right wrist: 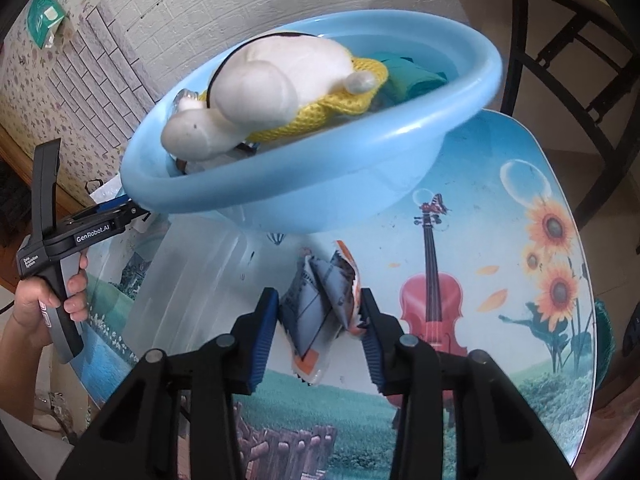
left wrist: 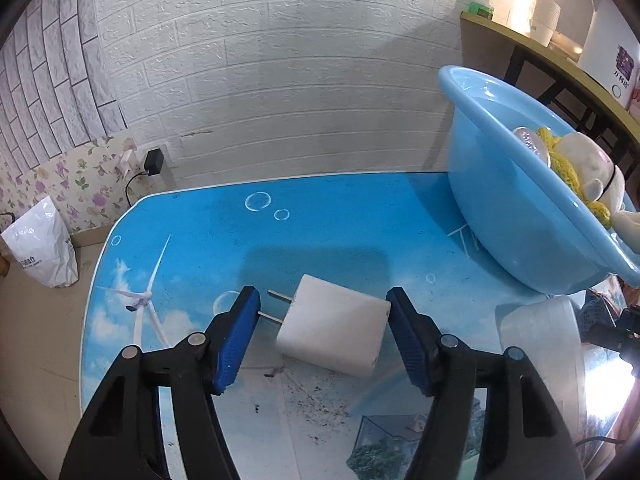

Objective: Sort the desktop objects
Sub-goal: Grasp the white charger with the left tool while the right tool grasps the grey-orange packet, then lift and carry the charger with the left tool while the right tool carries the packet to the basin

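Observation:
In the left wrist view a white charger plug (left wrist: 332, 326) lies on the blue printed table (left wrist: 320, 224), between the open blue pads of my left gripper (left wrist: 324, 334); the right pad touches its side, the left pad stands by its prongs. In the right wrist view my right gripper (right wrist: 318, 330) has its pads against both sides of a crumpled snack wrapper (right wrist: 320, 304) held over a clear plastic container (right wrist: 192, 280). The blue basin (right wrist: 304, 168) sits tilted behind, holding a white plush toy (right wrist: 260, 92) in yellow knit. The basin also shows in the left wrist view (left wrist: 504, 192).
A clear container's rim (left wrist: 540, 344) stands right of the charger. A white bag (left wrist: 40, 244) sits on the floor at left, with wall plugs (left wrist: 154, 160) behind. A wooden shelf (left wrist: 560, 56) is at back right. The other gripper's handle (right wrist: 60, 264) is at left.

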A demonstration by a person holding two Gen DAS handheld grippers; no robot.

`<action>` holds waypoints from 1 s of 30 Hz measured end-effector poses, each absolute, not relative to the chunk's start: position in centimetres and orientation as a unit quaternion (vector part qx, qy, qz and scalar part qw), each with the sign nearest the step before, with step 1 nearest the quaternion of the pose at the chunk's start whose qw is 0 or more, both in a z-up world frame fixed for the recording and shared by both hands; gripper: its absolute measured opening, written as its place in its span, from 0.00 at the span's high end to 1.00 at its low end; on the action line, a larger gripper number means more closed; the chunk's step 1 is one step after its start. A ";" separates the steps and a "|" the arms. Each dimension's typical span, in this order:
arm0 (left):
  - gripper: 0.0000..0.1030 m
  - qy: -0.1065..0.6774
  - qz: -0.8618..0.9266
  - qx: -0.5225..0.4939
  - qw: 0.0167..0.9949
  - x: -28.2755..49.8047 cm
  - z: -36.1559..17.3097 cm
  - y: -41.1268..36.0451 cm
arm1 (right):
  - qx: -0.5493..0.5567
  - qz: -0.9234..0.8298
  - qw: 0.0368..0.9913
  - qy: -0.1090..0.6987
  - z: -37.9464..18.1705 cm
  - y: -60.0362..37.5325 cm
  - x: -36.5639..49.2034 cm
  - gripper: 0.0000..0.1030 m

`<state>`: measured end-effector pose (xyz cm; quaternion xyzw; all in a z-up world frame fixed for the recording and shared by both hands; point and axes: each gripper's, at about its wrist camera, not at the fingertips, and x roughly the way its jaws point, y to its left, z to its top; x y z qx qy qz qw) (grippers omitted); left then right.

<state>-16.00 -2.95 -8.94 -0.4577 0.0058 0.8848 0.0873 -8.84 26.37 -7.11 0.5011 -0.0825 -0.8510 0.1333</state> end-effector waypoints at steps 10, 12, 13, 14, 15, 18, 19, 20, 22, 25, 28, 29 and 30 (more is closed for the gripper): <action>0.38 0.003 0.880 -0.467 0.092 -12.9 -8.4 -2.8 | 0.491 -0.858 0.117 -0.095 -6.5 27.9 -8.5 0.64; 0.38 0.004 0.879 -0.468 0.093 -12.2 -8.3 -2.5 | 0.488 -0.860 0.115 -0.094 -6.1 28.2 -8.2 0.64; 0.38 0.005 0.879 -0.468 0.095 -11.7 -8.2 -2.3 | 0.487 -0.861 0.113 -0.091 -6.0 28.4 -8.1 0.64; 0.38 0.005 0.878 -0.469 0.096 -11.4 -8.1 -2.2 | 0.486 -0.862 0.111 -0.091 -5.9 28.7 -8.0 0.64; 0.38 0.006 0.877 -0.470 0.097 -10.9 -8.1 -2.0 | 0.486 -0.862 0.109 -0.091 -5.8 29.0 -7.9 0.64; 0.38 0.003 0.875 -0.474 0.094 -9.9 -8.0 -1.7 | 0.486 -0.862 0.104 -0.097 -5.9 29.8 -7.7 0.64; 0.38 0.001 0.875 -0.475 0.091 -9.6 -8.0 -1.7 | 0.485 -0.862 0.102 -0.100 -5.9 30.1 -7.5 0.64; 0.38 0.000 0.875 -0.475 0.089 -9.3 -7.9 -1.6 | 0.485 -0.863 0.101 -0.101 -6.0 30.5 -7.4 0.64; 0.38 0.002 0.875 -0.477 0.082 -8.6 -7.7 -1.5 | 0.483 -0.865 0.098 -0.099 -6.0 30.8 -7.2 0.64; 0.37 0.006 0.874 -0.480 0.073 -7.8 -7.4 -1.2 | 0.485 -0.865 0.095 -0.091 -6.2 31.1 -6.9 0.64; 0.37 0.007 0.874 -0.481 0.069 -6.9 -7.1 -0.9 | 0.488 -0.863 0.092 -0.089 -6.4 31.5 -6.9 0.63; 0.37 0.005 0.874 -0.481 0.068 -6.7 -7.2 -0.9 | 0.489 -0.863 0.091 -0.088 -6.5 31.6 -6.9 0.62; 0.37 0.002 0.874 -0.482 0.067 -6.4 -7.2 -0.8 | 0.490 -0.862 0.091 -0.088 -6.5 31.7 -6.9 0.62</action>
